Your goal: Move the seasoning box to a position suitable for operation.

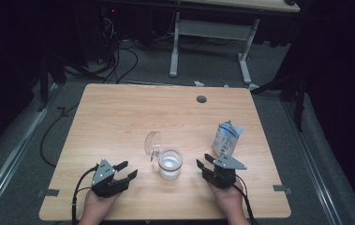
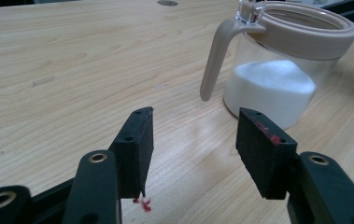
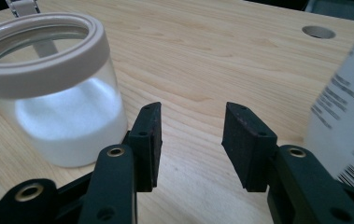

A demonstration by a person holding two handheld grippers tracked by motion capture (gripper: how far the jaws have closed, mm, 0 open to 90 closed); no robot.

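Note:
A clear jar (image 1: 170, 164) with a beige rim and white powder inside stands near the table's front middle, its clear hinged lid (image 1: 152, 143) flipped up on the left. A white and blue packet (image 1: 225, 137) stands upright to the jar's right. My left gripper (image 1: 124, 170) is open and empty, left of the jar and pointing toward it. In the left gripper view the jar (image 2: 277, 88) is ahead to the right of the left gripper (image 2: 195, 140). My right gripper (image 1: 204, 161) is open and empty between jar and packet. The right gripper view shows the right gripper (image 3: 191, 140) with the jar (image 3: 67, 116) on its left and the packet (image 3: 347, 116) on its right.
The wooden table (image 1: 119, 117) has a round cable hole (image 1: 201, 99) at the back. A second desk's white legs (image 1: 175, 47) and loose cables (image 1: 114, 56) lie on the floor beyond the far edge. Dark curtains close in both sides.

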